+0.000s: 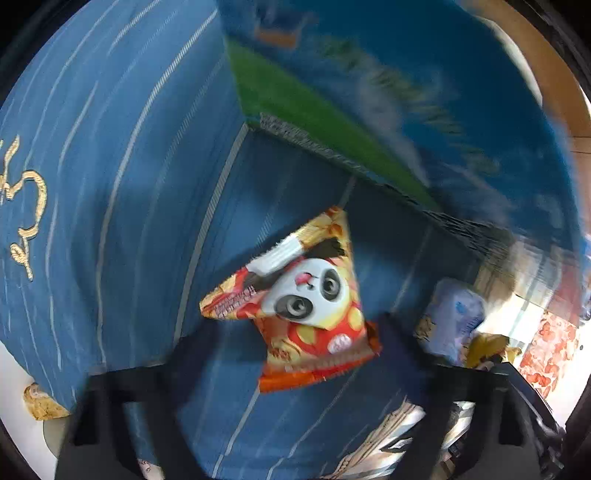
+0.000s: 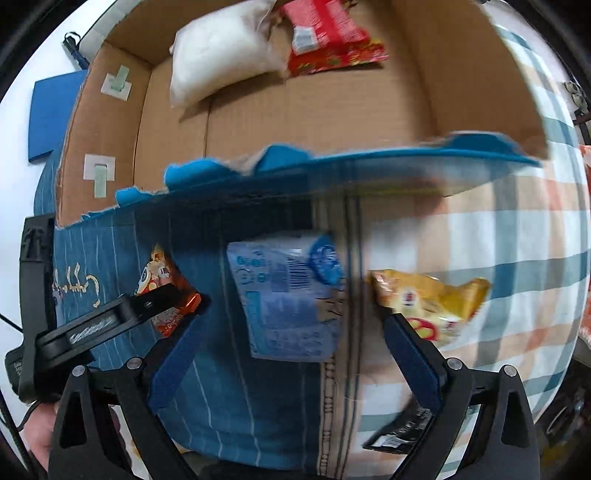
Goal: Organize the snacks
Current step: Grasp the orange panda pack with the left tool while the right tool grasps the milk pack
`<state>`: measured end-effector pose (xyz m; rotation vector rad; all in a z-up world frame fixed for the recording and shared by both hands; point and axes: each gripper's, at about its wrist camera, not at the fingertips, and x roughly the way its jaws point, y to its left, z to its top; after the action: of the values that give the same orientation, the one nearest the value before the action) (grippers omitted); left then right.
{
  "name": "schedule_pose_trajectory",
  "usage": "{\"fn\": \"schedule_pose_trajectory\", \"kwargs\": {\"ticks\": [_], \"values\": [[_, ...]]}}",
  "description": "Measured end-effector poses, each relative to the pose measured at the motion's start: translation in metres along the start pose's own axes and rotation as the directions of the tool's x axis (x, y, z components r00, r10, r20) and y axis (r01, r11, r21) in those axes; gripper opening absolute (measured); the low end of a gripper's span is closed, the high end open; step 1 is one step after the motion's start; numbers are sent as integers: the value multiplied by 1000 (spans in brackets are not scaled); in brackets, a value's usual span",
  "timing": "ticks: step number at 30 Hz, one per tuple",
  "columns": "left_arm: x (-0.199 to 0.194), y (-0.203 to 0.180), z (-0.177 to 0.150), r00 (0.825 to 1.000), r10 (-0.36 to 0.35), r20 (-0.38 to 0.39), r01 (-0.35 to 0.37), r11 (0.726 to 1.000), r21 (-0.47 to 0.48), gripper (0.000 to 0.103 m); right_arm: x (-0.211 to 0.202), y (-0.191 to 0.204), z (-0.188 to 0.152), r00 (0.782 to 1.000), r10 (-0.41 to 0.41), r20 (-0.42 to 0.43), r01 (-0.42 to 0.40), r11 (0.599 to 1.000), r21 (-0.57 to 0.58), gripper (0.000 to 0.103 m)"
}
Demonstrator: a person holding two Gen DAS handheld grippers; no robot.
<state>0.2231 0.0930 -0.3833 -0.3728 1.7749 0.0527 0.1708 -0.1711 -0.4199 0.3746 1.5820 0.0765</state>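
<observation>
A panda snack packet [image 1: 306, 299], red and orange, lies on the blue striped cloth [image 1: 129, 184] just ahead of my open left gripper [image 1: 295, 332]; nothing sits between its fingers. In the right wrist view the same packet [image 2: 162, 284] shows at left, partly behind the left gripper [image 2: 162, 299]. My right gripper [image 2: 291, 321] is open around a light blue packet [image 2: 288, 295] lying on the cloth. A yellow packet [image 2: 428, 299] lies to its right. A cardboard box [image 2: 295, 110] beyond holds a white bag [image 2: 218, 51] and a red packet [image 2: 328, 33].
The box's blue and green outer wall [image 1: 369, 92] rises close behind the panda packet. A checked cloth [image 2: 517, 240] covers the right side. A black packet [image 2: 399, 432] lies near the right finger. A blue flat pad [image 2: 51, 118] rests on the white surface at left.
</observation>
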Motion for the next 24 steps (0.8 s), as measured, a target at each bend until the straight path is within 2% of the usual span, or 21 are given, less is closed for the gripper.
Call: {"fn": "schedule_pose_trajectory", "kwargs": {"ticks": [1,5,9,13,14,15,18,24], "values": [[2,1,0,1000,1,8,-1,1000,6,52,5,3,0,1000,-6,-6,6,1000,-8,100],[0,5,-10,1000,8,30,-10,999,50,47,24,10,2,999,-43,-21,42,998,-44,94],[0,8,-31,996,75,54,-81,989,122,46,39,12,0,997,-54,-46,52,998,-45,93],[8,10,-48,992,113,58,-120,982,146,46,57,15,-3,995,-87,-42,85,995,-52,93],[9,10,-51,991,116,64,-125,981,148,46,62,16,-3,994,-103,-41,100,993,-56,87],[12,4,-55,990,123,70,-132,980,151,46,66,17,-4,993,-117,-33,115,992,-56,75],[15,-3,-64,991,111,69,-121,979,163,46,70,20,-5,992,-125,-36,123,991,-53,62],[25,-10,-92,993,102,58,-111,976,186,46,73,27,-25,985,-160,-66,156,986,-59,53]]}}
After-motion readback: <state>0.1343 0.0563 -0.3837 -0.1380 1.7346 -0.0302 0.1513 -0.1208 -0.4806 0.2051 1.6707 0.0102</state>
